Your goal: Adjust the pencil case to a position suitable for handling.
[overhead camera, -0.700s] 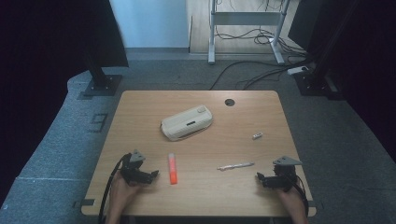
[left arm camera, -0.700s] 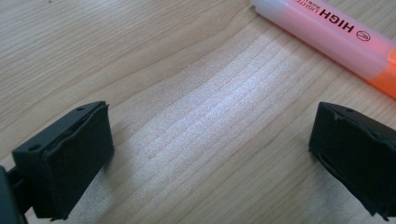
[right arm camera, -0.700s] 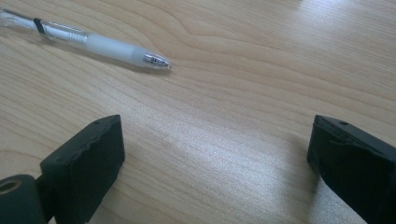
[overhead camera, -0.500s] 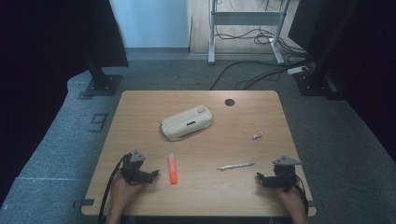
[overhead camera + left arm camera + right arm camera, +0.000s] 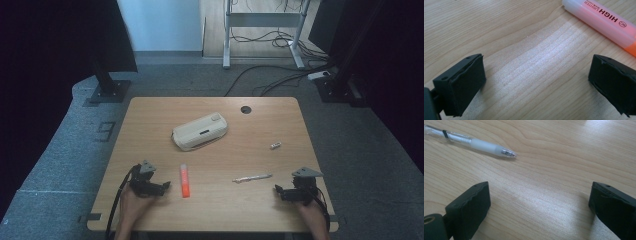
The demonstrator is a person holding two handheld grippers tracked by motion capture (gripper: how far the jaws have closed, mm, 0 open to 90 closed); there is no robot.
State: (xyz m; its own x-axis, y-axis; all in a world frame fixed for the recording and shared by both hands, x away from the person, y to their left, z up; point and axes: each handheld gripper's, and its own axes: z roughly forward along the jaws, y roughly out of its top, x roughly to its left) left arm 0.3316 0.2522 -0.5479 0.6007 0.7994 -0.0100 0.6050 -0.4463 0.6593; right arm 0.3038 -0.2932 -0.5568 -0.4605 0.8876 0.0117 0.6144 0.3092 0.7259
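An orange highlighter (image 5: 184, 180) lies on the wooden table (image 5: 150, 120), just right of my left gripper (image 5: 162, 187), which rests near the front left edge. In the left gripper view the highlighter (image 5: 604, 21) lies beyond the wide-apart jaws, with bare wood between them. A clear pen (image 5: 252, 177) lies left of my right gripper (image 5: 277, 191) at the front right. In the right gripper view the pen (image 5: 471, 141) points its tip right, ahead of the open jaws. A cream pencil case (image 5: 200, 131) sits mid-table.
A small white cap-like piece (image 5: 275, 145) lies right of the pencil case. A round cable hole (image 5: 245, 109) is near the table's far edge. Dark stands, cables and a metal frame stand on the floor beyond the table.
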